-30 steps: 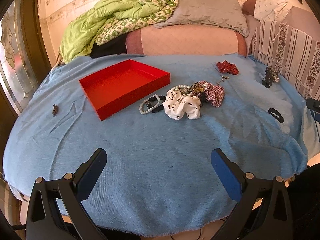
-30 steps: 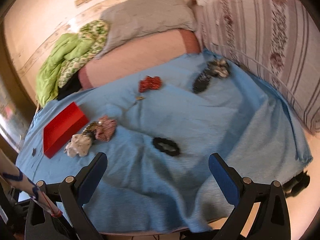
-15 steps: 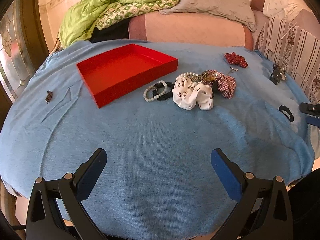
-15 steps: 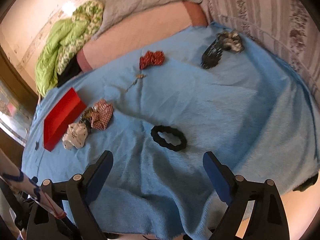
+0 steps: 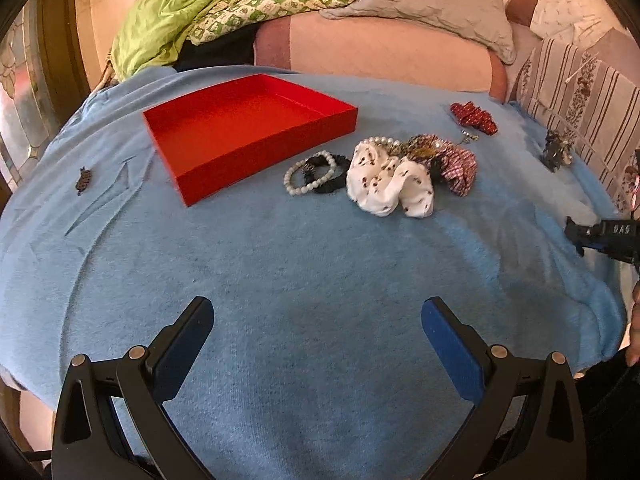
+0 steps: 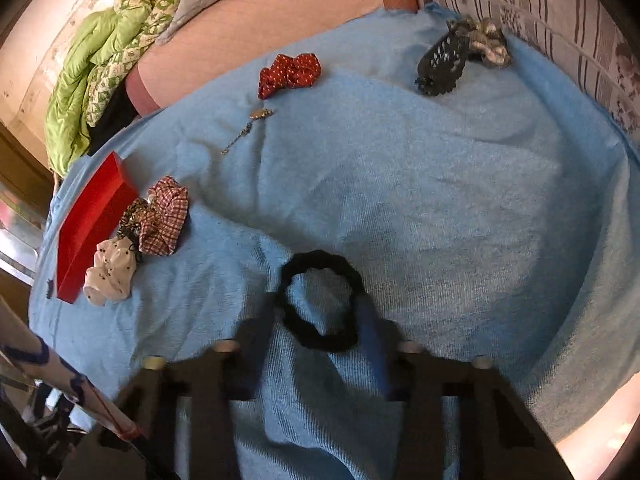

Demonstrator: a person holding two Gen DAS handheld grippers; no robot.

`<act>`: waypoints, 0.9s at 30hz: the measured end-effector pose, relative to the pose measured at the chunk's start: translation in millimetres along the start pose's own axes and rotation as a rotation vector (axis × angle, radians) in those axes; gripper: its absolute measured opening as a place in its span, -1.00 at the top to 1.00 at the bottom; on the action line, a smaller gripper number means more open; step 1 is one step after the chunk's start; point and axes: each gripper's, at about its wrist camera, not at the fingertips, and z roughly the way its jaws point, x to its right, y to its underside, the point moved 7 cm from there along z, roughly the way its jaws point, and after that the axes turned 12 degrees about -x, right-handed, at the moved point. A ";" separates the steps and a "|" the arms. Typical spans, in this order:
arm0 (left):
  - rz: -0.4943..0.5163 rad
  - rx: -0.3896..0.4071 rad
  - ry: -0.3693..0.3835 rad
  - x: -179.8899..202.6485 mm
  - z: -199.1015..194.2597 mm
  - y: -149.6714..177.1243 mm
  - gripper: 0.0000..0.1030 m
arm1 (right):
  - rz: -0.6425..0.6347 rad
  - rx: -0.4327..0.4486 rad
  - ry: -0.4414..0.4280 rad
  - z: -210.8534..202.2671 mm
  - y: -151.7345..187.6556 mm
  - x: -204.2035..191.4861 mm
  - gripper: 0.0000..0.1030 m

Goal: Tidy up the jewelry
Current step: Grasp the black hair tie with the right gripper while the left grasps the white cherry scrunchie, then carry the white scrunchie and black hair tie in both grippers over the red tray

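Observation:
A red tray (image 5: 248, 128) lies on the blue cloth; it also shows in the right wrist view (image 6: 92, 220). Beside it lie a pearl bracelet (image 5: 310, 174), a white spotted scrunchie (image 5: 390, 186) and a checked scrunchie (image 5: 458, 166). My left gripper (image 5: 316, 324) is open and empty over bare cloth. My right gripper (image 6: 318, 312) is open, blurred, with its fingers on either side of a black hair tie (image 6: 320, 304) lying on the cloth.
A red bow (image 6: 290, 74), a thin chain (image 6: 248, 128), a dark hair clip (image 6: 442, 60) and a grey scrunchie (image 6: 488, 46) lie farther back. A small dark brooch (image 5: 83, 180) lies left of the tray. Pillows and a green quilt (image 5: 208, 4) border the far side.
My right gripper moved forward and down over the black hair tie, its fingers narrowing around it. My left gripper moved forward toward the tray and scrunchies.

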 end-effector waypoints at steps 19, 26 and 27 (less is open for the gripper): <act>0.094 -0.024 0.123 48.3 63.4 -89.0 -0.22 | -0.150 0.113 -0.078 -7.5 -0.8 -55.2 0.75; 0.148 -0.049 0.159 58.1 75.8 -88.3 0.72 | -0.144 0.116 -0.091 -10.0 -1.9 -52.9 0.75; 0.150 -0.036 0.164 58.1 71.6 -87.1 0.73 | -0.144 0.120 -0.094 -10.8 -2.1 -53.0 0.75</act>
